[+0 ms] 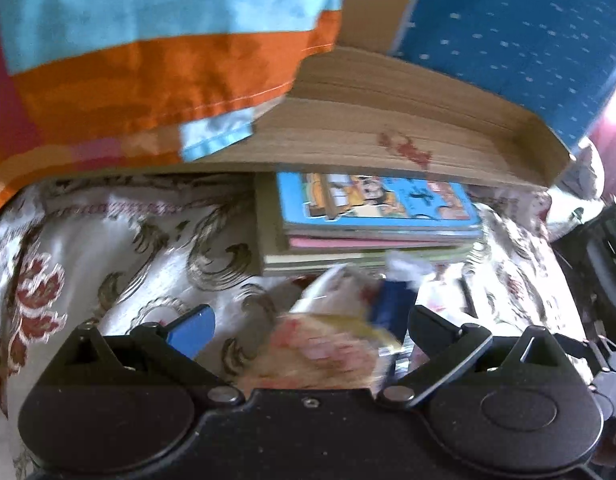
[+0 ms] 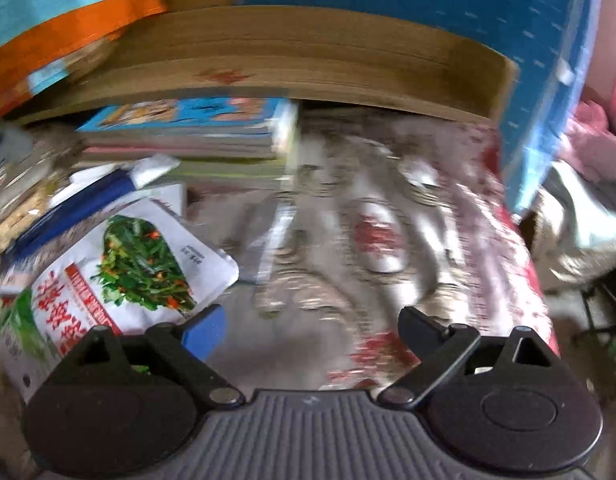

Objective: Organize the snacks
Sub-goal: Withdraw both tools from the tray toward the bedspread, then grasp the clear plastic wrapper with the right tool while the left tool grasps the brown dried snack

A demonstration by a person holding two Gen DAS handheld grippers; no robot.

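The left tongs stand wide with a blurred snack packet between them, grip unclear. The right tongs gape wide, empty, over the patterned cloth; 1 green-printed snack pouch lies beside them, near 1 book stack.

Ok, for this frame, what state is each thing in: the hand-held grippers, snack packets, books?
Left hand-held gripper: open, a blurred snack packet lies between its fingers; contact unclear.
Right hand-held gripper: open, only floral cloth between its fingers.
White packet with greens picture: lying flat, sealed, beside the right hand-held gripper.
Stack of books: closed, lying flat under the cardboard edge.
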